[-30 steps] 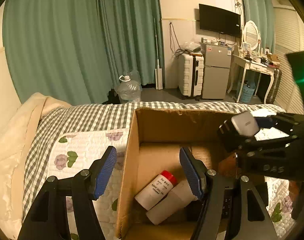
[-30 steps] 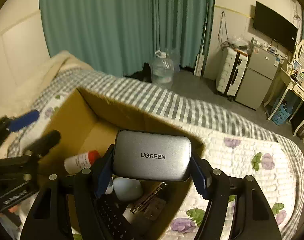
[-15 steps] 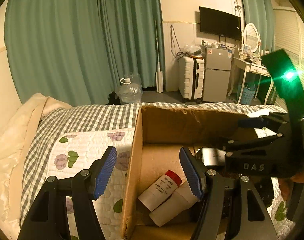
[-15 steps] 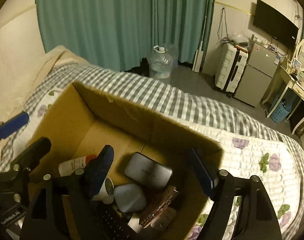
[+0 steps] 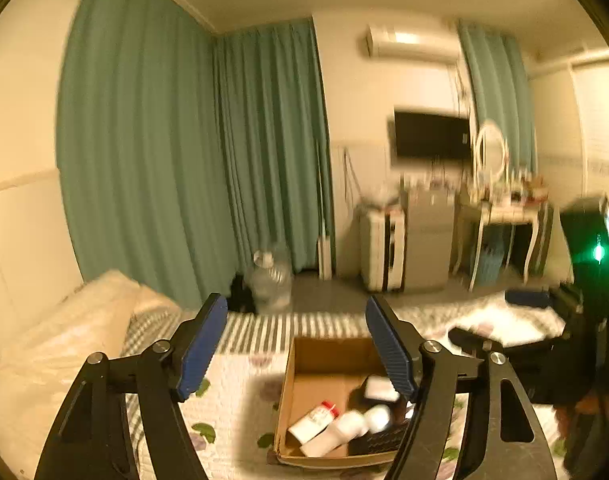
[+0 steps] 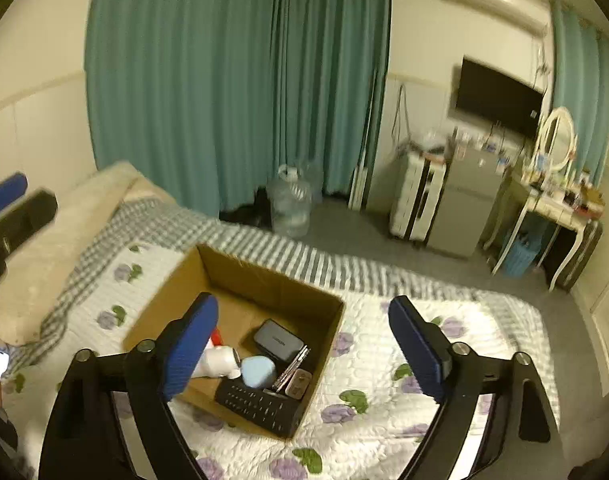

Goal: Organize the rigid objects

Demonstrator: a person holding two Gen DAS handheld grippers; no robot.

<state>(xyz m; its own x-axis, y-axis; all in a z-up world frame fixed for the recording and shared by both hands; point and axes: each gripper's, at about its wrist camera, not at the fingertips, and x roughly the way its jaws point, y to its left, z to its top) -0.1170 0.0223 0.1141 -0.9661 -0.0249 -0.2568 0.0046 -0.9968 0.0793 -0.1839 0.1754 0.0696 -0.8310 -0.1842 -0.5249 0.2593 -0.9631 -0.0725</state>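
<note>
Open brown cardboard box [image 6: 240,276] on the quilted floral bedspread [image 6: 384,360], holding the grey rectangular power bank [image 6: 278,339]: at 7 o'clock beneath the right gripper [image 6: 304,344]. Right and left gripper [image 5: 296,344] jaws opening, empty; right nearer.

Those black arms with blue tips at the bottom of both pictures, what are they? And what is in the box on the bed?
They are not a robot. A person holds a grabbing tool in each hand, and each tool has a small camera looking out along its two fingers. One picture comes from the left gripper, the other from the right gripper. The blue parts are soft pads for pinching. Both tools are opening wider and hold nothing right now.

Below them, a cardboard box sits on a flowery quilt on the bed. Inside lie a grey charger block, a white bottle with a red cap, a pale blue rounded thing and a black remote.
</note>
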